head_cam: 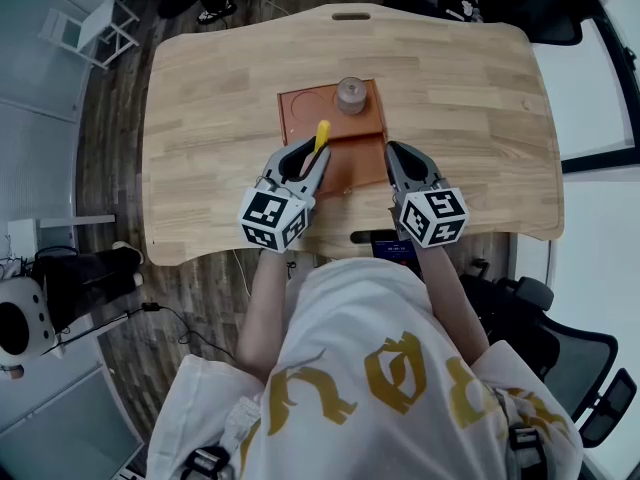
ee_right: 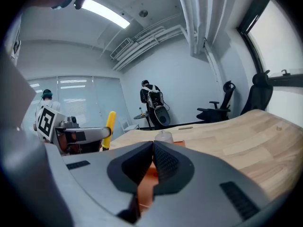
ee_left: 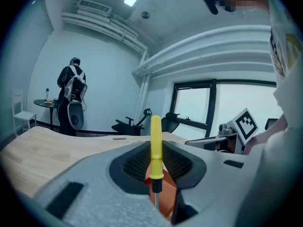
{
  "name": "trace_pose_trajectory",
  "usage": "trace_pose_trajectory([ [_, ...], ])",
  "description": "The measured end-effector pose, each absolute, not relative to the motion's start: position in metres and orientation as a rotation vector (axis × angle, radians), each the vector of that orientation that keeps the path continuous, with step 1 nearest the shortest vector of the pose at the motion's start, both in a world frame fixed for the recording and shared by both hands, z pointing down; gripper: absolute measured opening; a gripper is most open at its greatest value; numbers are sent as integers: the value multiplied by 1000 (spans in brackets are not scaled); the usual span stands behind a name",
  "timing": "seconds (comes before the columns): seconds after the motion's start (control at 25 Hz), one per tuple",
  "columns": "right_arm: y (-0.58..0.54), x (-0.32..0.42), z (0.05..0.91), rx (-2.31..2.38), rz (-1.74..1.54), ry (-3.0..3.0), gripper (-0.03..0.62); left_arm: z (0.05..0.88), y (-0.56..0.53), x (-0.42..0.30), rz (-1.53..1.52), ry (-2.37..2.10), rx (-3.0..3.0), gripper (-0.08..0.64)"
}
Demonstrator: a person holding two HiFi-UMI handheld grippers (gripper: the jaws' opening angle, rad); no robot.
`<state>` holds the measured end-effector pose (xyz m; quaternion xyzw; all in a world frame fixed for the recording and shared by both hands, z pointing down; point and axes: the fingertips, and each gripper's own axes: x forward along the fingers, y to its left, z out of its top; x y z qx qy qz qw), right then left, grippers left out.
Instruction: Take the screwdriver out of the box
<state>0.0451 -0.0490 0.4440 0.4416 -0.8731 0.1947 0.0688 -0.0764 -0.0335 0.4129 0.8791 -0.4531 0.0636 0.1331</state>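
An orange box (head_cam: 350,168) lies open on the wooden table (head_cam: 470,88), its flat lid (head_cam: 305,113) turned back on the far side. My left gripper (head_cam: 313,154) is shut on a yellow-handled screwdriver (head_cam: 321,136) above the box's left part. In the left gripper view the screwdriver (ee_left: 155,148) stands upright between the pads (ee_left: 137,167), its metal shaft pointing down toward the box (ee_left: 166,200). My right gripper (head_cam: 396,150) is shut at the box's right edge; in its own view (ee_right: 152,148) nothing shows between the pads, with orange box (ee_right: 146,175) beneath.
A small clear jar (head_cam: 351,95) stands at the far side of the box, seen also as the jar (ee_right: 163,136) beyond the right jaws. The table has a slot (head_cam: 351,15) at its far edge. Office chairs (head_cam: 560,8) surround it; a person (ee_left: 71,98) stands far off.
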Motion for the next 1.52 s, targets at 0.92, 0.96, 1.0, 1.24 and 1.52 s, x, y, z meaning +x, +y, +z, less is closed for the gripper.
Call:
trace_pose_trajectory([
  [0.92, -29, 35, 432, 1280, 478, -2649, 11, 388, -13, -95, 2, -1388, 2536, 78],
  [0.96, -30, 36, 432, 1282, 479, -2646, 11, 388, -13, -96, 2, -1389, 2533, 78],
  [1.0, -30, 36, 432, 1284, 479, -2644, 11, 388, -14, -96, 3, -1390, 2530, 78],
  [1.24, -33, 40, 435, 1293, 480, -2627, 11, 392, -18, -100, 6, -1388, 2517, 78],
  [1.52, -32, 34, 436, 1244, 487, -2655, 11, 396, -22, -99, 21, -1376, 2513, 78],
])
